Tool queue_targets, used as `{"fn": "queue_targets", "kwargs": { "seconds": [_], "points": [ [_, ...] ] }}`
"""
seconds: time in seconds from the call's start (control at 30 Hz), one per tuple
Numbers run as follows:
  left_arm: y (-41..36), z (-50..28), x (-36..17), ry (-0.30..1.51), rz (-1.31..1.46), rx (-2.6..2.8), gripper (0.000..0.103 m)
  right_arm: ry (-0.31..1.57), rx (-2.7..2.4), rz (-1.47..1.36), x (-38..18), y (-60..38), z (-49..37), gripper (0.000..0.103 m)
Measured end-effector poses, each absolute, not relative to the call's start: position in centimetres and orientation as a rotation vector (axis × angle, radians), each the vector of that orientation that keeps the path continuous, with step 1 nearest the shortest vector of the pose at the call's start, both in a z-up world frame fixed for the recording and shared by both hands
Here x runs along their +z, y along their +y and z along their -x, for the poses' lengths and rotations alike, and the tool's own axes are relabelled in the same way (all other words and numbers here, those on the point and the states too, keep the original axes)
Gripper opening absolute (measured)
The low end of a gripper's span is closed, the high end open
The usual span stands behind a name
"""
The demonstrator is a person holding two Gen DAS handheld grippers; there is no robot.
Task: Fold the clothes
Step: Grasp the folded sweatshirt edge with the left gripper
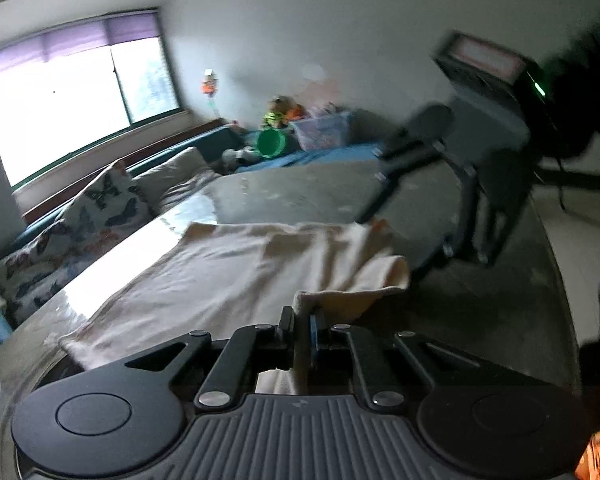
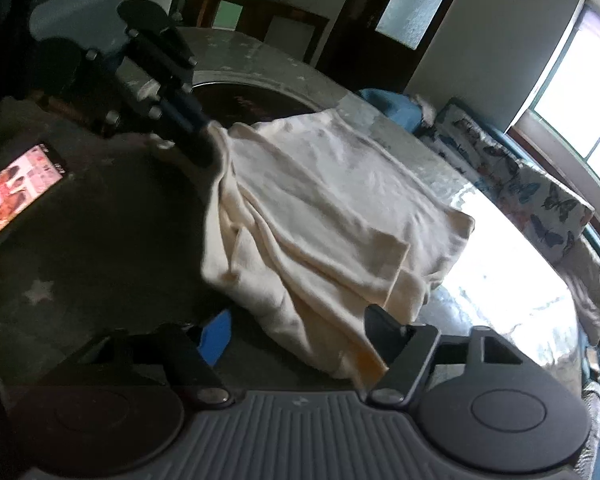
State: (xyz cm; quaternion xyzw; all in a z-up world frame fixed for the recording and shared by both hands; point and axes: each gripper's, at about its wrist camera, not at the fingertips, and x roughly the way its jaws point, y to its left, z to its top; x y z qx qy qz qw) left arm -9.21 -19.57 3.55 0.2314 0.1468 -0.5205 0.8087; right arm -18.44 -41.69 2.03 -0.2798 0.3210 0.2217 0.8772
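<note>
A: Pinching a corner of the cream garment (image 1: 236,264), the left tool (image 1: 302,326) has its jaws pressed together on the cloth, which lifts into a small fold at the tips.

B: Noted. Garment lies spread on the grey desk (image 1: 480,312), creased toward the near edge. Right tool (image 2: 296,336)?

A: Its 2 fingers are spread, 1 on each side of the garment's near hem; whether the pads press on the cloth, I cannot tell.

B: Lit phone (image 2: 16,188) rests on the desk, well apart from the cloth.
</note>
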Motion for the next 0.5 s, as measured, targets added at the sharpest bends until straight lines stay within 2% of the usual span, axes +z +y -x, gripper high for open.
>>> {"fn": "queue_targets", "kwargs": {
  "seconds": [0.07, 0.1, 0.17, 0.27, 0.3, 0.33, 0.37, 0.43, 0.5],
  "points": [
    [-19.4, 8.4, 4.0, 0.330, -0.454, -1.103, 0.008, 0.656, 0.452, 0.578, 1.8, -41.7, 18.0, 0.069],
    [-19.3, 8.0, 4.2, 0.339, -0.438, -1.099, 0.008, 0.649, 0.450, 0.572, 1.7, -41.8, 17.8, 0.064],
    [-19.3, 7.3, 4.4, 0.357, -0.408, -1.089, 0.008, 0.625, 0.447, 0.568, 1.7, -41.6, 17.4, 0.061],
    [-19.0, 6.8, 4.3, 0.377, -0.381, -1.092, 0.008, 0.616, 0.471, 0.512, 1.9, -41.6, 16.7, 0.047],
    [-19.0, 7.0, 4.3, 0.376, -0.389, -1.091, 0.008, 0.621, 0.484, 0.489, 2.0, -41.6, 16.4, 0.036],
    [-18.9, 7.2, 4.3, 0.375, -0.398, -1.090, 0.011, 0.625, 0.497, 0.465, 2.1, -41.6, 16.2, 0.027],
    [-18.8, 7.5, 4.2, 0.370, -0.409, -1.095, 0.013, 0.638, 0.510, 0.441, 2.2, -41.7, 15.9, 0.024],
    [-18.6, 8.3, 4.0, 0.367, -0.431, -1.100, 0.016, 0.654, 0.519, 0.403, 2.4, -41.9, 15.5, 0.021],
    [-18.2, 9.3, 3.8, 0.343, -0.457, -1.093, 0.027, 0.665, 0.519, 0.361, 2.7, -42.2, 15.3, 0.017]
  ]
}}
